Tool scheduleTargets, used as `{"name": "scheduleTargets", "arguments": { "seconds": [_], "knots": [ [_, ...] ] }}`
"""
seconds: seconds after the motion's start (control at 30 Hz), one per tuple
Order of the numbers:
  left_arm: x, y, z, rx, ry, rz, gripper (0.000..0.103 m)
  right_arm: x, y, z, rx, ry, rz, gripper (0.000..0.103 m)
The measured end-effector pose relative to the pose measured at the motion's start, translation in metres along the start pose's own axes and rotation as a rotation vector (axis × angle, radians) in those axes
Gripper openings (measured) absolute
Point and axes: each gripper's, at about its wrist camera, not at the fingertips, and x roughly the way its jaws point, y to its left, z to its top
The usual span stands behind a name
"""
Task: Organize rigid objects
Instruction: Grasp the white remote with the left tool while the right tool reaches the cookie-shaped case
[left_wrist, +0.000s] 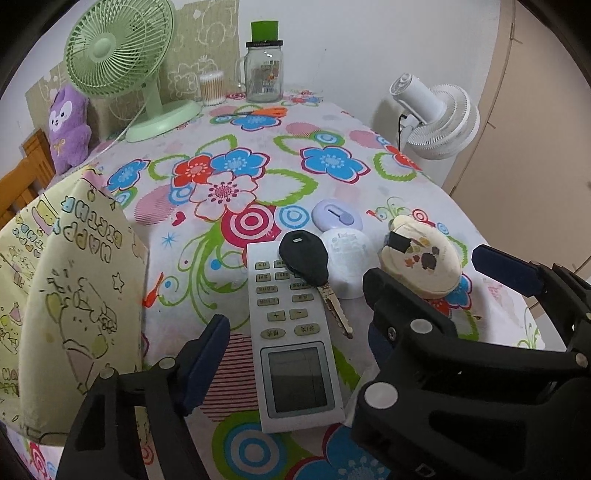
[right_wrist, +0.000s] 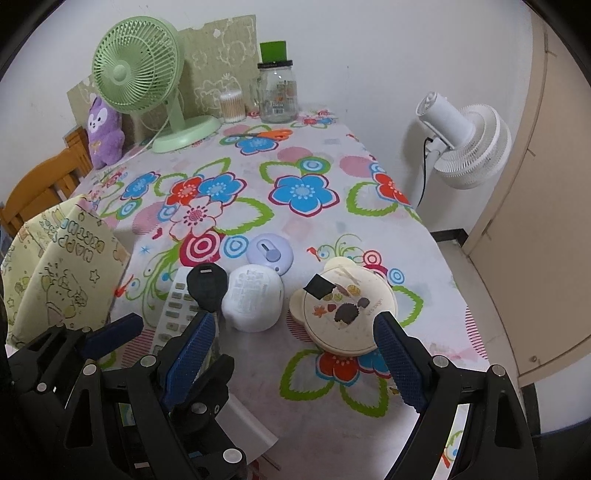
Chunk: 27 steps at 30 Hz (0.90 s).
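Closing in on the remote control (left_wrist: 288, 332), nothing lifted yet
Left gripper (left_wrist: 291, 339) open astride it, right gripper (right_wrist: 291, 354) open before the cream case (right_wrist: 345, 314); next, squeezing square across its sides

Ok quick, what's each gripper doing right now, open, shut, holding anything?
Left gripper: open, holding nothing; its fingers straddle the remote without pressing it.
Right gripper: open, empty, near the cream case.

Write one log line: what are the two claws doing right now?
left claw: open, astride remote | right claw: open, near bear-shaped case | key: on remote | nothing held
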Motion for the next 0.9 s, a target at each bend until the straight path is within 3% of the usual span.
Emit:
{"name": "scheduleTargets", "arguments": {
  "seconds": [0.2,0.4,0.9],
  "knots": [
    [0.010,0.002,0.002,0.003,0.013,0.014,0.078,0.012,-0.001,0.001,0.003,0.025,-0.004,0.090],
    [0.021,0.005,0.004,-0.005,0.017,0.039,0.063,0.024,-0.002,0.002,0.006,0.047,-0.012,0.090],
    [0.025,0.007,0.009,-0.012,0.000,0.036,0.062,0.036,-0.002,0.007,0.019,0.050,-0.018,0.090]
  ]
}}
